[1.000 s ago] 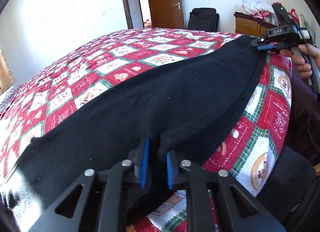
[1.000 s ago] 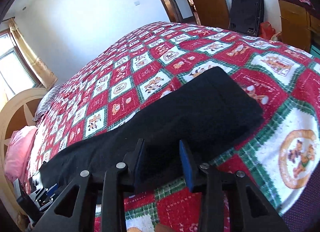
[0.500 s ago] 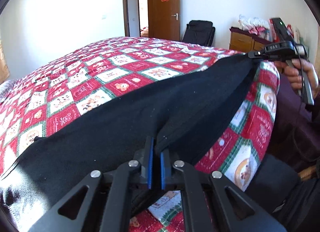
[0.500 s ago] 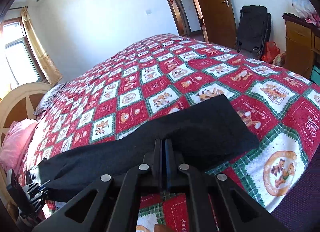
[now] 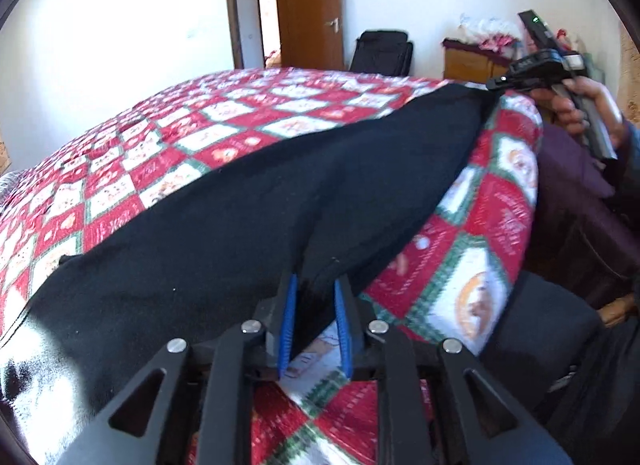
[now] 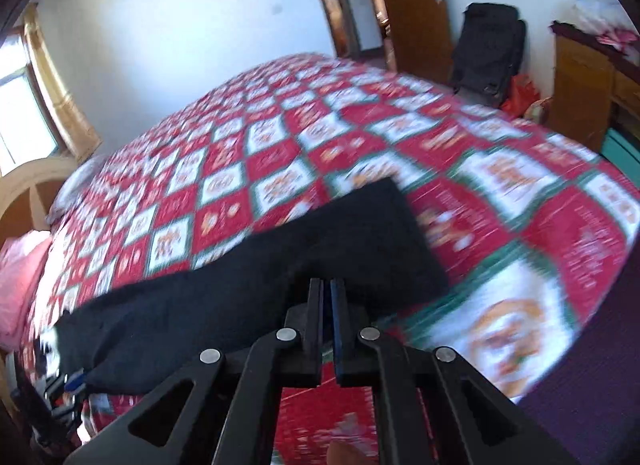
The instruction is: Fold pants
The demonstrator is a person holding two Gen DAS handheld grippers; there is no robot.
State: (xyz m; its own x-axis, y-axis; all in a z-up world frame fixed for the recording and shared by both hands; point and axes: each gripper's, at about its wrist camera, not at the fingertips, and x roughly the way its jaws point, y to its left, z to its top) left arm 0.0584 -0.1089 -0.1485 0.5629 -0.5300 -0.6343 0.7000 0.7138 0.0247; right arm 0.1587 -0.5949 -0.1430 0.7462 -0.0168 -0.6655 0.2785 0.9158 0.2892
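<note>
Pants [image 5: 248, 225]: black, lying stretched along the near edge of the bed [image 5: 208, 125], which is covered by a red, white and green patchwork quilt [image 6: 248, 153]; they run from the left gripper away to the right gripper at the far end.
Left gripper [image 5: 315, 297]: blue pads part-way apart and opening; a fold of the black cloth sits between them, leaning on the left pad, while the right pad stands clear of it. Half a second ago the pads were pressed together on this fold.
Right gripper [image 6: 326, 297]: jaws shut, with the near hem of the pants pinched right at the tips. A second ago they stood open around that hem; the clamp came about half a second ago.
Right gripper from the left wrist view [image 5: 524, 77]: tip at the far corner of the cloth, held in the person's hand [image 5: 576, 105], with that corner drawn slightly off the quilt.
What changed: both ends were clamped; now only the right end is.
Meaning for the fold, as a judgement: a two-handed lift of this edge cannot start until the left gripper closes on the cloth again, perhaps at a better spot; otherwise the left end will sag and the fold will go crooked.
Blur: the right wrist view is smeared, so finer detail there is uncertain.
</note>
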